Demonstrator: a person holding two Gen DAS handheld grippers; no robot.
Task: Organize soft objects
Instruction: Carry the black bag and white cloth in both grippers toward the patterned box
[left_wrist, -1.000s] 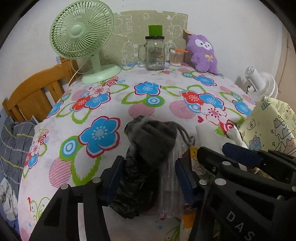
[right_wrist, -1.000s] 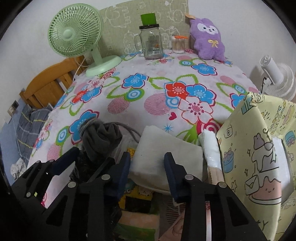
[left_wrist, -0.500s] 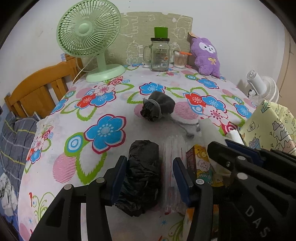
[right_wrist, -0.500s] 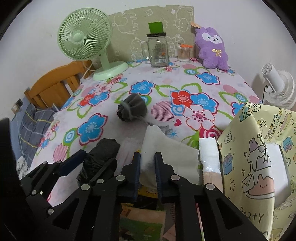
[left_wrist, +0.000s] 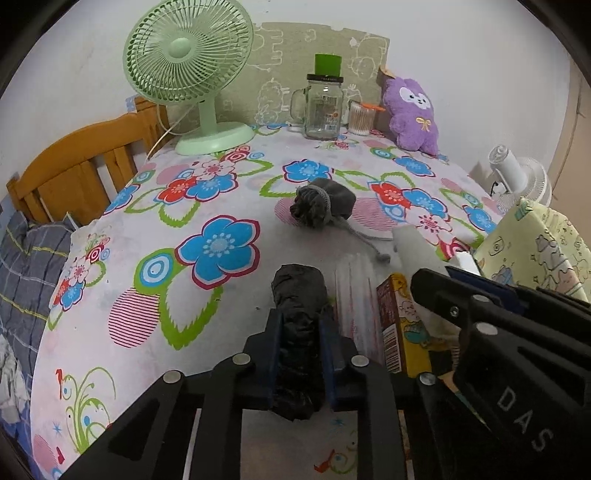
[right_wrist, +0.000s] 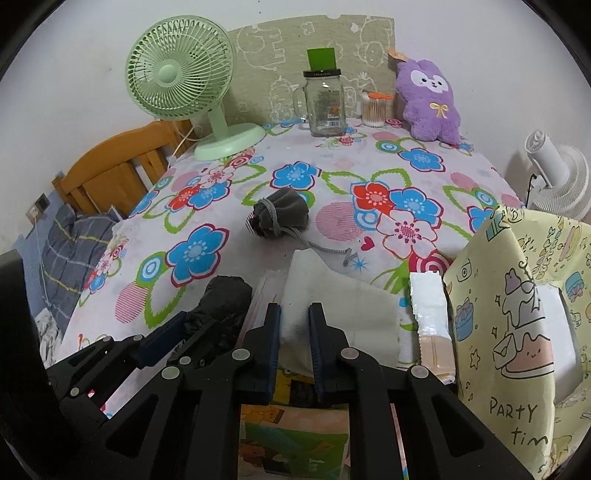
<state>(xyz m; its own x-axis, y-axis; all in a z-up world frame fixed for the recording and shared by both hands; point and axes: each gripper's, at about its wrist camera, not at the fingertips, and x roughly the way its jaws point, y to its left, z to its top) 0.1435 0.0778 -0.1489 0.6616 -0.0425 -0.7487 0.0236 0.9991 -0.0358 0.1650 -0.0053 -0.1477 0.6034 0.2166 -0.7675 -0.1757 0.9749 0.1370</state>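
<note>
My left gripper is shut on a black crumpled plastic bag roll lying on the floral tablecloth near the front edge. The roll also shows in the right wrist view. My right gripper is shut on a folded white cloth just right of the roll. A grey drawstring pouch lies alone mid-table, its cord trailing right; it also shows in the right wrist view. A purple plush toy sits at the back right.
A green desk fan, a glass mug jar and a cotton swab pot stand along the back. A yellow party gift bag stands at right. A printed box and clear packet lie by the roll. A wooden chair is left.
The grey pouch was let go and now lies mid-table. My left gripper closed on the black bag roll. My right gripper closed on the white cloth.
</note>
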